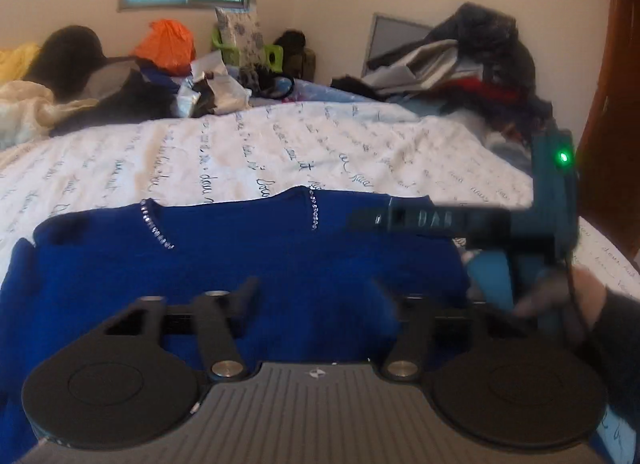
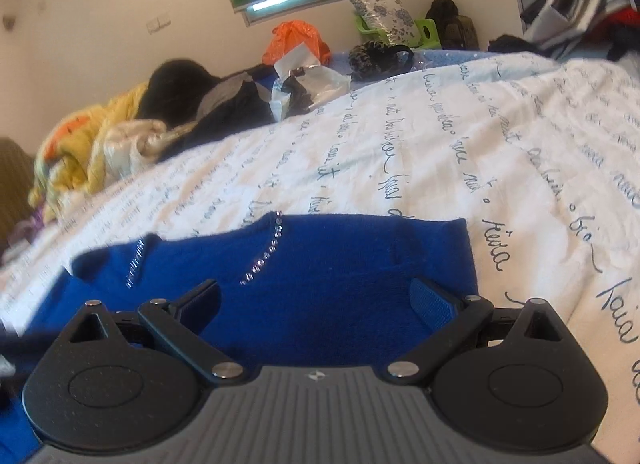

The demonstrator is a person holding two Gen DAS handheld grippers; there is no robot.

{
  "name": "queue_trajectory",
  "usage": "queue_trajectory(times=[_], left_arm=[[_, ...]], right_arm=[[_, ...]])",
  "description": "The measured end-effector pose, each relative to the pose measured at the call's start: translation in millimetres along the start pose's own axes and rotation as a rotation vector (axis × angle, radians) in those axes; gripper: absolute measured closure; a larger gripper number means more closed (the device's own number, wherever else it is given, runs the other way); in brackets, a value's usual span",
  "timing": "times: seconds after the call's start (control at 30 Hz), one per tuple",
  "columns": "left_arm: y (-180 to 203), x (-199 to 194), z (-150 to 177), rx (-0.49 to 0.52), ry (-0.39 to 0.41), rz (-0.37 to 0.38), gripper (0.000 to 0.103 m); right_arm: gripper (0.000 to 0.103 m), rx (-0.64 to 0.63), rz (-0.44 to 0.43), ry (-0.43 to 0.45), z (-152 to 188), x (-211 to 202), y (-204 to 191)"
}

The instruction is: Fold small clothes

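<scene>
Left wrist view: blue sweater (image 1: 240,264) flat on the lettered white bedspread (image 1: 280,152).
Both the left gripper (image 1: 316,296) and right gripper (image 2: 316,300) hover above it, fingers apart, nothing between them.

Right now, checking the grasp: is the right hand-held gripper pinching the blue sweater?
Apart. The right wrist view shows the right hand-held gripper with fingers spread wide above the blue sweater, nothing pinched.

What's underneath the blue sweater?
The blue sweater lies on a white bedspread with handwriting printed on it. Whatever sits directly beneath the sweater's middle is covered and can't be seen.
</scene>
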State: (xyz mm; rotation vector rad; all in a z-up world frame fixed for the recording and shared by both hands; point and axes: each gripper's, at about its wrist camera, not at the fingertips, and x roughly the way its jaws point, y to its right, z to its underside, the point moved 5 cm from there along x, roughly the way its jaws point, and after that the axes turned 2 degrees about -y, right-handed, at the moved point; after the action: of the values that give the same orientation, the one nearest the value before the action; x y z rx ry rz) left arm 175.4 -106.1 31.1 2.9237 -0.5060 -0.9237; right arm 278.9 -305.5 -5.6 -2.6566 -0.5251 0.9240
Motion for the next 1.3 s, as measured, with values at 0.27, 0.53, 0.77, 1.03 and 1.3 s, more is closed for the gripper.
queue_trajectory(times=[0.27,0.53,0.77,1.03,1.3], left_arm=[[-76.1,-85.7,36.0,-0.05,0.142,-0.107,0.003],[-137.5,-110.7,51.1,-0.186,0.081,-0.227,0.003],[-129.7,-104.9,38.0,-0.135,0.118,-0.237,0.003],[-171.1,-105.5,-6.6,-0.228,0.186,-0.206,0.0],[-215.2,-29.5,5.3,-0.411,-0.067,-0.15,0.006]], right_arm=[[0.001,0.384,-0.279,-0.156,-7.5,-37.7,-7.2],[0.002,0.409,-0.283,-0.333,24.5,-36.3,-28.5],[0.097,0.28,-0.138,-0.4,27.1,-15.3,-36.7],[0.097,0.275,-0.195,-0.026,-18.7,-46.1,-9.2],[0.082,0.603,-0.266,-0.187,18.6,-20.8,51.9]])
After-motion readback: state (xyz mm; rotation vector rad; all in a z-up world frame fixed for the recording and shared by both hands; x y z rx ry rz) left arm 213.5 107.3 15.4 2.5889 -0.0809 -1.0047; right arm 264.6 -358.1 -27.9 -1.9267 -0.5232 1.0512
